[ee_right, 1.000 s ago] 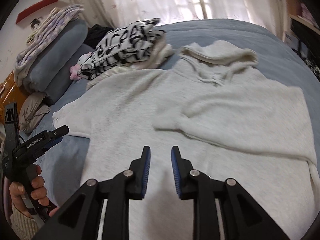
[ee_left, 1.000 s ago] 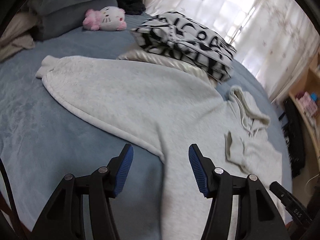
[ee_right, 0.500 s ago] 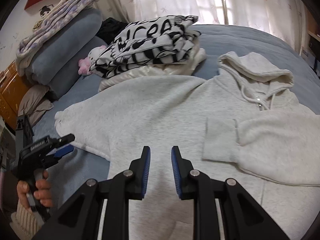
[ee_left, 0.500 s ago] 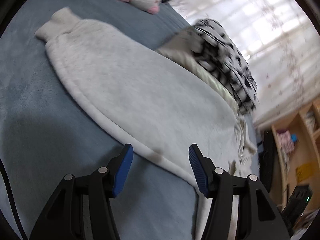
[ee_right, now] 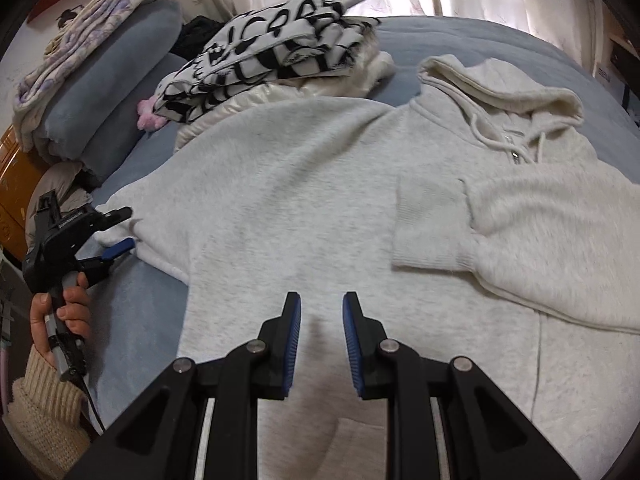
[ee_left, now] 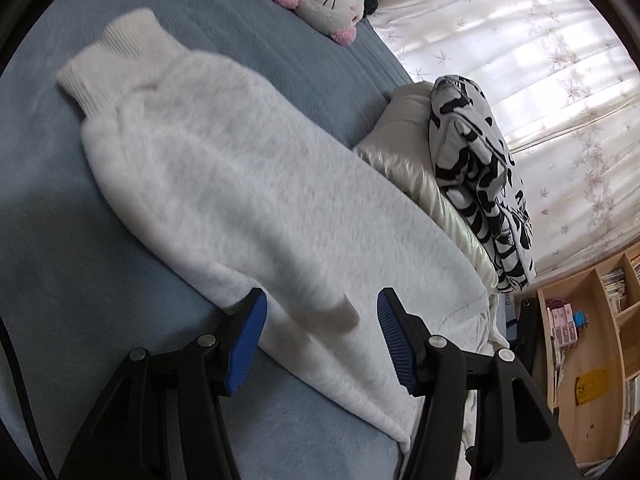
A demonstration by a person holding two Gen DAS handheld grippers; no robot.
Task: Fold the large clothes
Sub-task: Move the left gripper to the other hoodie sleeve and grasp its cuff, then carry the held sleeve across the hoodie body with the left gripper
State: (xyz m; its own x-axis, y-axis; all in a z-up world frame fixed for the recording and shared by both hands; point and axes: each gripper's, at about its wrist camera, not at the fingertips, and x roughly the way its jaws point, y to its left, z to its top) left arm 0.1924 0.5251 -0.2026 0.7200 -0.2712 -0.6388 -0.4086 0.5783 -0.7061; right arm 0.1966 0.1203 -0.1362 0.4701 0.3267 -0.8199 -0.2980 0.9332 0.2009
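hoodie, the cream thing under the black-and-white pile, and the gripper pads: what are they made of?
Hoodie: looks like soft fleecy knit, matte pale grey, fuzzy nap, ribbed cuff.
Cream item: probably satin or a coated synthetic; it is glossy with bright highlights along its folds.
Pads: likely blue rubber or moulded plastic, with fine ridges across the face; which one can't be told.

I'm over a bed with a blue-grey blanket (ee_right: 460,32), and daylight glows through sheer white curtains (ee_left: 540,80) printed with small leaf shapes. Off to my right stands a pale wooden shelf unit (ee_left: 592,344) with books and small boxes in its compartments. At the head of the bed there's an orange-brown wooden cabinet (ee_right: 12,184).
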